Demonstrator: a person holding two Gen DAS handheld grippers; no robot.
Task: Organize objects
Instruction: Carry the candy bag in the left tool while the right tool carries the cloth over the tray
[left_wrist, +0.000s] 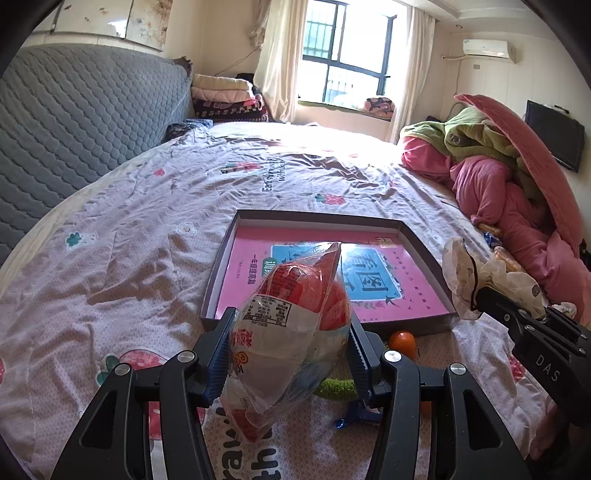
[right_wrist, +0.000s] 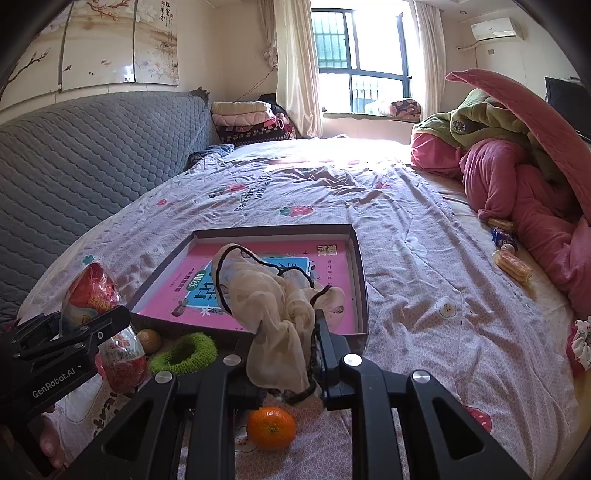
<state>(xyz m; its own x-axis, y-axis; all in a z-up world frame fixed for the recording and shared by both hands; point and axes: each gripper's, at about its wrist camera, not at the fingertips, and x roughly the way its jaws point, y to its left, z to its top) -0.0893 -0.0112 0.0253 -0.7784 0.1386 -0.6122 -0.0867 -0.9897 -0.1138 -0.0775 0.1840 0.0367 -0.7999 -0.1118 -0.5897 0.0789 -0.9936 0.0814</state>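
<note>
A wide bed (right_wrist: 424, 258) with a flowered sheet fills both views. On it lies a shallow box (right_wrist: 360, 258) holding a pink book (right_wrist: 332, 269). The left gripper (left_wrist: 288, 354) clamps a red and white snack bag (left_wrist: 291, 321), hiding part of the box. The right gripper (right_wrist: 288, 350), nearly shut, pinches a cream scarf (right_wrist: 266, 295). Only the right view fully shows the orange (right_wrist: 271, 428) and green ring (right_wrist: 184, 352); a small brown ball (right_wrist: 149, 339) is hard to identify.

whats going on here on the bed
A person is tidying things on a bed, one hand-held gripper per hand. The left hand-held gripper holds a snack bag; the right hand-held gripper is shut on a cream scarf. Both hang near the box, which holds only a pink book. An orange lies on the sheet.
</note>
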